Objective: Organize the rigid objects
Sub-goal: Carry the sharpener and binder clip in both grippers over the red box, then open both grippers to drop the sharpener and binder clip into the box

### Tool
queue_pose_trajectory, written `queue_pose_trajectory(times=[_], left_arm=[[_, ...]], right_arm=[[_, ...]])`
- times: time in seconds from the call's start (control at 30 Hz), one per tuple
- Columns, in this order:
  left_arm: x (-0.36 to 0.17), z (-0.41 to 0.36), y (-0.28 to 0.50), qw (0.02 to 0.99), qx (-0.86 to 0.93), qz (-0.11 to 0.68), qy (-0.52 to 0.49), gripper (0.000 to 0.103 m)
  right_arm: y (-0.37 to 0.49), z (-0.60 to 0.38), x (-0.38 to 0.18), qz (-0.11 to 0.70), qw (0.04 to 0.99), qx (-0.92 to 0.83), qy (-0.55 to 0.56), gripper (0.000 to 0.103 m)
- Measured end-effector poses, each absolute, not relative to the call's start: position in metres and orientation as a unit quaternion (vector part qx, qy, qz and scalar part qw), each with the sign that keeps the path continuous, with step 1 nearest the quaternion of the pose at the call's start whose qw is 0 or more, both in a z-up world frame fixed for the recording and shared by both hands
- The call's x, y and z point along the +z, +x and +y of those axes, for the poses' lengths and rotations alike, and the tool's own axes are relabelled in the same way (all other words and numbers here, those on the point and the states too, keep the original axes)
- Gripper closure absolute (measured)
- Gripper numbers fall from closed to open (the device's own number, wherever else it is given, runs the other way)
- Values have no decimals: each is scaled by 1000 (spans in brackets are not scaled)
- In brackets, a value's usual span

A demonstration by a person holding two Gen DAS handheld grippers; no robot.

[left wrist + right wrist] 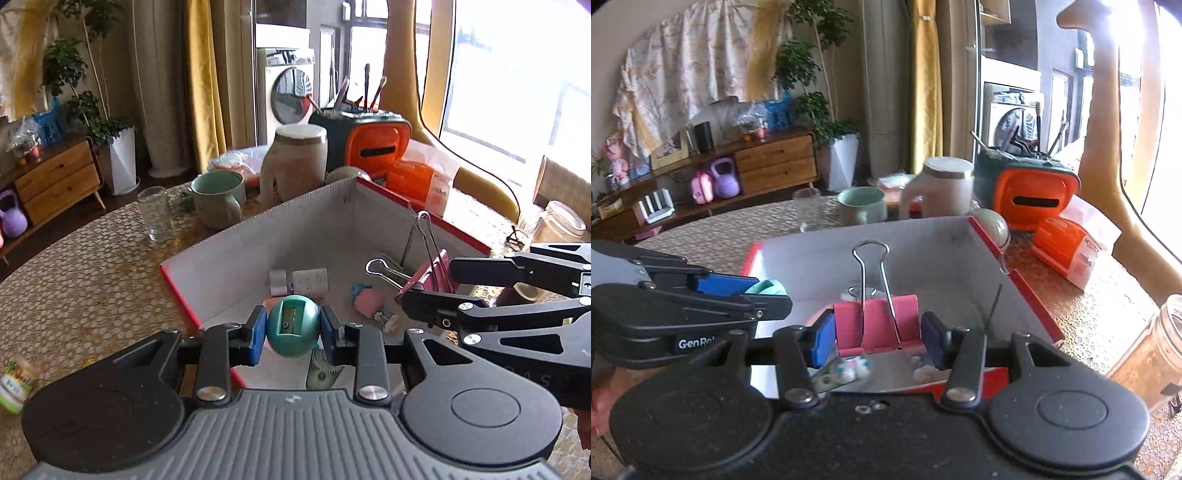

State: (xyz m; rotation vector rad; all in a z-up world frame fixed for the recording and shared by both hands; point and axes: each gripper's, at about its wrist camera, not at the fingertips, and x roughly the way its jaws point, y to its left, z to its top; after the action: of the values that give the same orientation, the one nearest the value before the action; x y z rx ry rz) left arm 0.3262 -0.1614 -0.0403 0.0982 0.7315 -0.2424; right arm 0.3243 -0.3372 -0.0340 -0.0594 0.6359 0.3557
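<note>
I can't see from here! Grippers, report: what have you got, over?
Left gripper shut on teal round sharpener. Right gripper shut on pink binder clip. Both over the red-edged box. Nothing in the way.

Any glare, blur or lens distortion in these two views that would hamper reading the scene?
Left wrist view: the window is blown out at the upper right, the box edges bow under the fisheye, and the teal sharpener is sharp. Right wrist view: glare at the right edge; small items under the pink binder clip are smeared.
</note>
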Motion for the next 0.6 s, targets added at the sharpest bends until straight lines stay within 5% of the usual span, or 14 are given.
queue_pose_trajectory(times=[0.6], left_arm=[[-84,-182,409,873,-109,472,55,73]], right_arm=[[404,-335,-79,408,901,132,-60,54]])
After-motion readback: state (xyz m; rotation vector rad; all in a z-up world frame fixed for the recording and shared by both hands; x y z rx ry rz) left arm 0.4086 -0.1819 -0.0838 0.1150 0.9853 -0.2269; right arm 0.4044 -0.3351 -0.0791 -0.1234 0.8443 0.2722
